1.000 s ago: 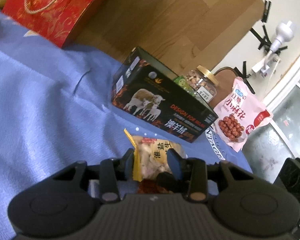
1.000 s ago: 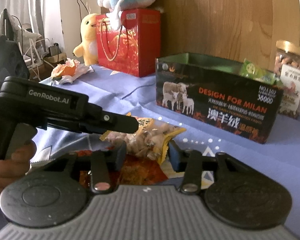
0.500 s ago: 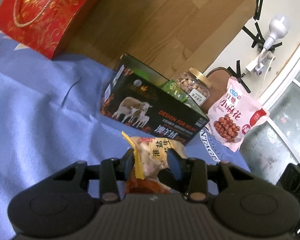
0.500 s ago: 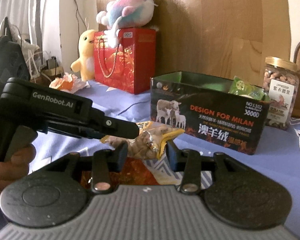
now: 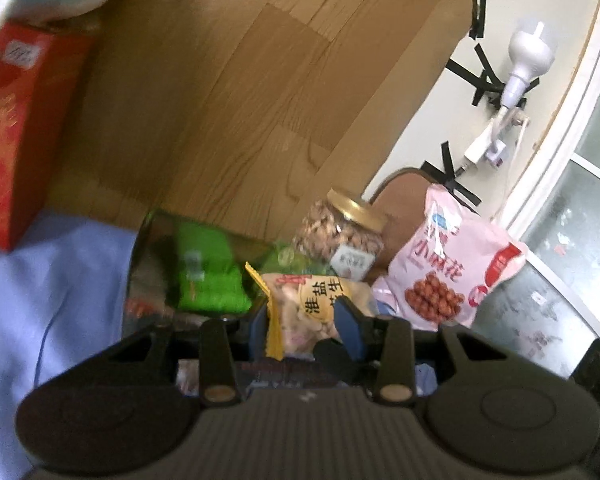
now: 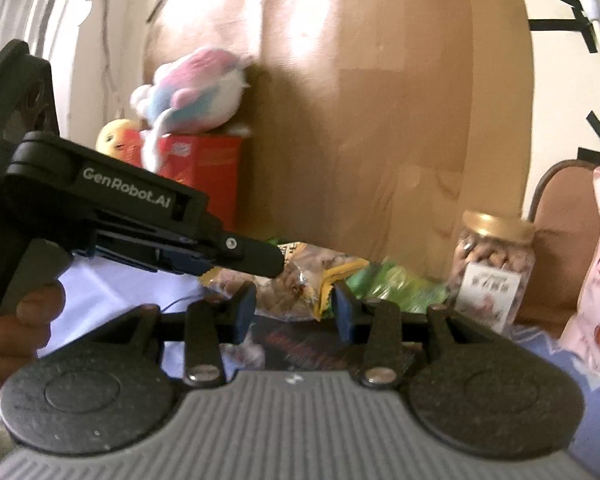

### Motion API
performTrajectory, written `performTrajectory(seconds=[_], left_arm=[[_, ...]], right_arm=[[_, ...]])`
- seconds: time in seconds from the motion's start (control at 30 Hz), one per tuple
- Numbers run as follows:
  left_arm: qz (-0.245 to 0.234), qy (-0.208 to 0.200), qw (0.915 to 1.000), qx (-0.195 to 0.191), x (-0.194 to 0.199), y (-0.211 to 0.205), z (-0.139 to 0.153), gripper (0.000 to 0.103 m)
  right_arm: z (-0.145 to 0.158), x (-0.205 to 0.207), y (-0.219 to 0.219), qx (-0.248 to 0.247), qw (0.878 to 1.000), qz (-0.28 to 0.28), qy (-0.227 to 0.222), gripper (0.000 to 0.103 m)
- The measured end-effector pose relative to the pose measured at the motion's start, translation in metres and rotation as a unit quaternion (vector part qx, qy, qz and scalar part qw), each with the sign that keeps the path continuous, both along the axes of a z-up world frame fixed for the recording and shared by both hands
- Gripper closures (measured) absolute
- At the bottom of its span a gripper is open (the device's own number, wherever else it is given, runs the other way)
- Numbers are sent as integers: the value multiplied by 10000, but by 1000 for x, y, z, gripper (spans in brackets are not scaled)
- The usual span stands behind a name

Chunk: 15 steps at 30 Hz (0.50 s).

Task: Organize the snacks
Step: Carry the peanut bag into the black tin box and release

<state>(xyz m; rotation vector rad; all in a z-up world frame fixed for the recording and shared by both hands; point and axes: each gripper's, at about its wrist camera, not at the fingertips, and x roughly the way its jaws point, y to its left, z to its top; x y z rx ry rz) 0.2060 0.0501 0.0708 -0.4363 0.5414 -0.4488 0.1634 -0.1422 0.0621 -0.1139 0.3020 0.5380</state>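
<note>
Both grippers grasp one peanut bag [image 5: 316, 304]: the left gripper [image 5: 306, 320] clamps its near end, the right gripper [image 6: 294, 308] its other end. The bag hangs above the near edge of the box [image 5: 148, 264], which holds green packets [image 5: 208, 276]. A nut jar [image 5: 340, 236] and pink bag [image 5: 448, 276] stand farther right.

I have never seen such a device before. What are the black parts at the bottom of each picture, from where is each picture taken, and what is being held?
There is no robot arm here. A person holds a pistol-style two-finger gripper in each hand, and each picture comes from a camera on one gripper, looking along its fingers. In its own view the left gripper is shut on a yellow-edged peanut packet. The right camera sees that left gripper from the side, held by a hand. The right gripper also has this packet between its fingers; whether it presses is unclear. Behind stand a dark box with green packets, a nut jar and a pink snack bag, on blue cloth.
</note>
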Motion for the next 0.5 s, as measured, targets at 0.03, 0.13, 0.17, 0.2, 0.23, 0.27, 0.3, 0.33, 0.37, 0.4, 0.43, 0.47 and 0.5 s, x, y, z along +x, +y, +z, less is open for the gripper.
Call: performTrajectory(seconds=[0.03, 0.13, 0.17, 0.2, 0.23, 0.27, 0.3, 0.33, 0.37, 0.4, 0.43, 0.47, 0.5], left_arm=[[31, -15, 10000, 54, 7, -2, 1, 67], [216, 31, 9995, 239, 28, -8, -2, 63], [338, 122, 9988, 343, 36, -10, -6, 60], [452, 246, 9978, 418, 42, -11, -9, 58], [522, 368, 9970, 446, 46, -11, -12, 58], [522, 409, 9968, 444, 46, -12, -14, 58], [514, 342, 9970, 463, 40, -12, -14, 58], [478, 285, 9974, 452, 35, -13, -13, 58], [431, 210, 9979, 433, 28, -13, -12, 58], [399, 126, 9982, 432, 19, -14, -10, 58], [373, 48, 9984, 428, 11, -13, -8, 58], [326, -27, 9986, 413, 1, -13, -6, 58], [254, -91, 9989, 391, -9, -13, -5, 56]], right_arm=[[0, 8, 0, 33, 10000, -45, 32, 59], [-7, 29, 2, 84, 9997, -161, 131, 55], [-12, 35, 5, 57, 9996, -220, 167, 52], [-15, 39, 6, 39, 9993, -290, 213, 49], [-18, 43, 7, 42, 9990, -346, 291, 47], [-20, 42, 7, 95, 9986, -379, 348, 47], [-21, 39, 3, 210, 9984, -395, 351, 46], [-22, 36, -1, 299, 9982, -424, 316, 39], [-21, 32, -3, 362, 9978, -488, 258, 32], [-21, 26, -6, 397, 9976, -531, 201, 31], [-19, 22, -8, 408, 9976, -520, 186, 31], [-17, 18, -9, 427, 9977, -482, 209, 31], [-16, 13, -11, 481, 9976, -422, 244, 31]])
